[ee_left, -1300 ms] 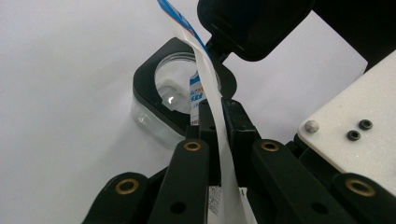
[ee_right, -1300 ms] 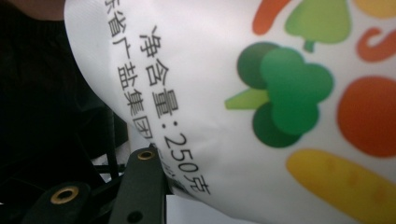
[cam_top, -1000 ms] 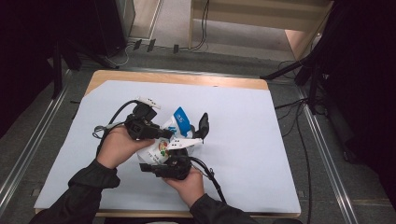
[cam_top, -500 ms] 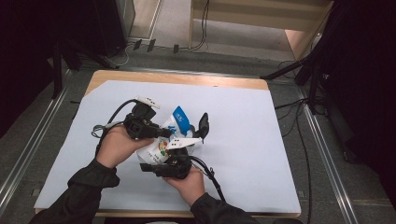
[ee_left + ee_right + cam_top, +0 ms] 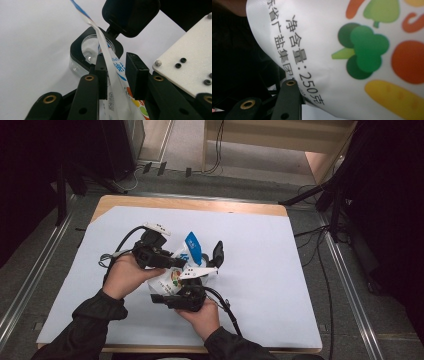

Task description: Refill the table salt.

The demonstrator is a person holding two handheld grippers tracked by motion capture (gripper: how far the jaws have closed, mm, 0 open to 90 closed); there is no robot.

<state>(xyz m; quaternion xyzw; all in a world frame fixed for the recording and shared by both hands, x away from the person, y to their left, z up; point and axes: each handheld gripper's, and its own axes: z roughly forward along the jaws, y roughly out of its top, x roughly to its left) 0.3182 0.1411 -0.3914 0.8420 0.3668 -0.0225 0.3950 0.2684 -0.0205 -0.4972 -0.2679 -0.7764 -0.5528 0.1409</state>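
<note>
the left hand-held gripper [image 5: 117, 75], jaws just eased apart around the packet's [image 5: 172, 276] top strip, leaves it held over the open-lidded jar [image 5: 96, 48] on the desk [image 5: 280, 270] by the right hand-held gripper [image 5: 172, 287] pinching its body, so pouring seems not yet done.

Glossy plastic bag [image 5: 342, 50]; clear plastic container [image 5: 82, 60].
</note>
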